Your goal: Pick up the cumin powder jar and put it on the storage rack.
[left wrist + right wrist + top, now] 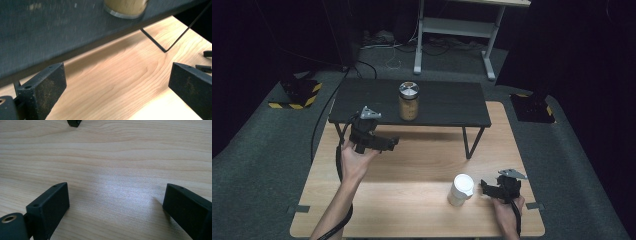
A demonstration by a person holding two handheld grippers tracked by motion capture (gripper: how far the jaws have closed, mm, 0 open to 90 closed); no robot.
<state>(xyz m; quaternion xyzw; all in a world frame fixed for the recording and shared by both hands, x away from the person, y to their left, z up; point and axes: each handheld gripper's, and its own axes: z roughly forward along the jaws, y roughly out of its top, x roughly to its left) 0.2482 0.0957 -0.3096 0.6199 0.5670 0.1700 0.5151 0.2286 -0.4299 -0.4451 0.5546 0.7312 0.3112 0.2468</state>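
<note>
Holding nothing, left gripper (384, 143) and right gripper (488, 187) gape wide; white cup (460, 189) at nine o'clock of the right; no readable labels.

One wooden table (412, 165). One low black shelf (447, 102) standing across its far edge. One jar (408, 101) with a metal lid, on the shelf. One white cup (460, 190) near the table's front right corner. Two grippers: left gripper (393, 142), right gripper (484, 186).
</note>
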